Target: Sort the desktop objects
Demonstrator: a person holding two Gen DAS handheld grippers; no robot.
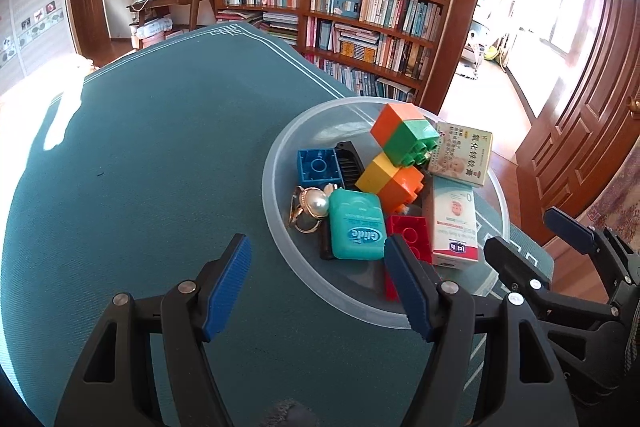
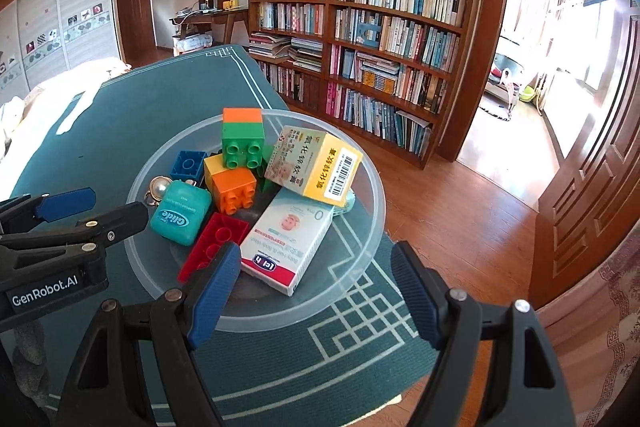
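Note:
A clear plastic bowl [image 1: 280,227] [image 2: 360,259] sits near the table's right corner. It holds an orange-green brick stack [image 1: 404,133] [image 2: 243,139], a yellow-orange stack [image 1: 392,183] [image 2: 230,183], a blue brick [image 1: 318,167] [image 2: 188,165], a red brick [image 1: 408,231] [image 2: 216,239], a teal Glide floss box [image 1: 356,225] [image 2: 180,213], a pearl ring [image 1: 310,203] [image 2: 158,187], a black comb [image 1: 350,159], a white carton [image 1: 452,223] [image 2: 288,239] and a yellow carton [image 1: 464,153] [image 2: 316,163]. My left gripper [image 1: 318,287] is open and empty at the bowl's near-left rim. My right gripper [image 2: 316,291] is open and empty over its near rim.
The table has a teal cloth [image 1: 160,167] [image 2: 160,99] with a white border; its edge and corner lie just past the bowl. A bookshelf [image 1: 340,7] [image 2: 360,47] stands behind, with wooden floor [image 2: 460,207] and a door [image 2: 592,147] at the right.

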